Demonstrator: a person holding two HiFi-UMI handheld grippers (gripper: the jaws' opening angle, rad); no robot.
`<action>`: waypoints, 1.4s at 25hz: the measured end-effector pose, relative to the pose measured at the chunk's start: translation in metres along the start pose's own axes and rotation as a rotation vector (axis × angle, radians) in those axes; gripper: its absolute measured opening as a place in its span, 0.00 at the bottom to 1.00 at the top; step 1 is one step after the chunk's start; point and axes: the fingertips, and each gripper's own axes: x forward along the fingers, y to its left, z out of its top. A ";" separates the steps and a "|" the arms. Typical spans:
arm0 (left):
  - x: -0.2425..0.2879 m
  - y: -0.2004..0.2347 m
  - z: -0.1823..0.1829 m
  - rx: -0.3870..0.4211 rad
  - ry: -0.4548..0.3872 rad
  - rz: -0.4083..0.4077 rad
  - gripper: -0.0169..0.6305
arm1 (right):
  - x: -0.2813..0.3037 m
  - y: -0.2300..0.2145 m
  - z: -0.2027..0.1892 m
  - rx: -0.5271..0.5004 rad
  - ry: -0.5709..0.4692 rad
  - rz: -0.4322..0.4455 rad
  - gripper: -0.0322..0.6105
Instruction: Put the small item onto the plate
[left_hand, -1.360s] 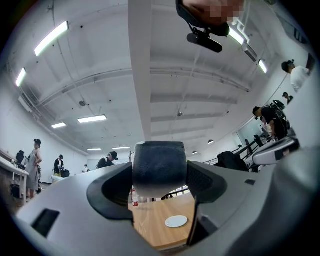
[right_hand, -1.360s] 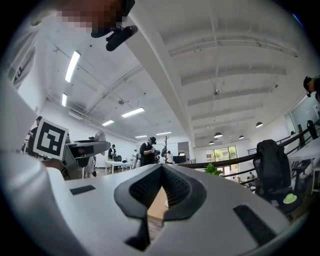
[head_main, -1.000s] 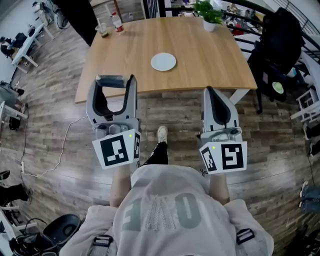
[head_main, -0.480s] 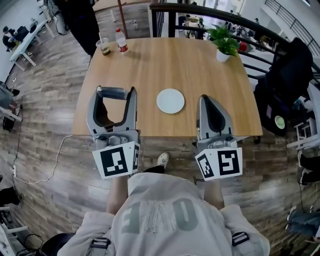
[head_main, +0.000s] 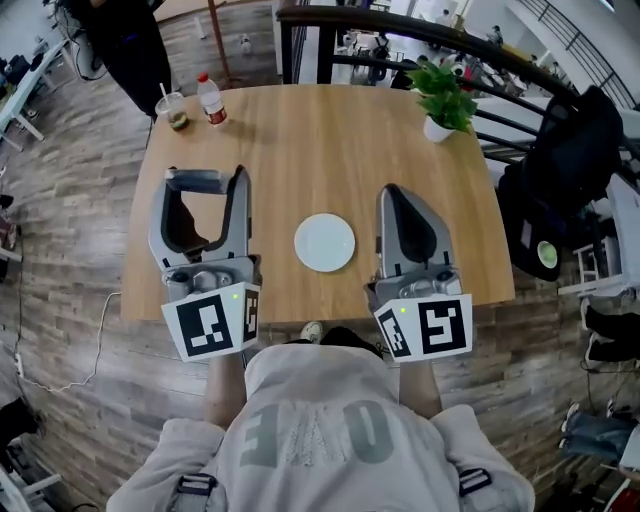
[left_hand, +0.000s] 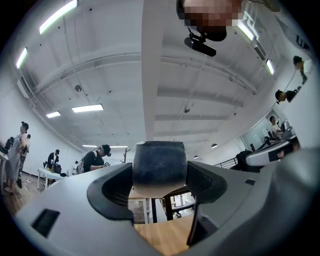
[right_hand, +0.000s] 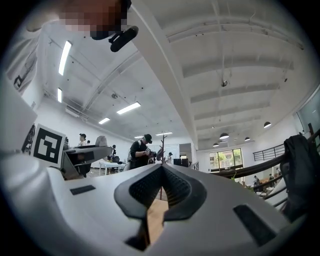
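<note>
Both grippers have come forward since the earlier frame and are now hanging over the near edge of the light wooden surface (head_main: 330, 130). The white round plate (head_main: 324, 242), formerly ahead of them, is now sitting between them.

- Left gripper (head_main: 205, 180) (left_hand: 159, 182) is pinching a small dark grey rounded block (head_main: 196, 180) (left_hand: 159, 162) across its tips. The block is looking matte and slightly grainy, with soft corners, and its long axis is running jaw to jaw.
- Right gripper (head_main: 393, 192) (right_hand: 161, 186) is carrying nothing, its ribbed pads pressed together.
- Plate is lying smooth and flat to the right of the loaded left gripper, slightly nearer the person than the jaw tips.

Judging the coming move: the left gripper is needing to swing right and tip down over the plate.
</note>
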 end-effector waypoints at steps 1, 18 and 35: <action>0.006 -0.005 -0.004 -0.004 0.007 -0.007 0.52 | 0.002 -0.006 -0.003 -0.002 0.008 -0.003 0.08; 0.042 -0.104 -0.020 0.106 0.096 -0.105 0.52 | 0.005 -0.077 -0.018 0.070 0.034 0.028 0.08; 0.029 -0.151 -0.184 0.079 0.526 -0.254 0.52 | -0.019 -0.080 -0.048 0.039 0.180 -0.008 0.08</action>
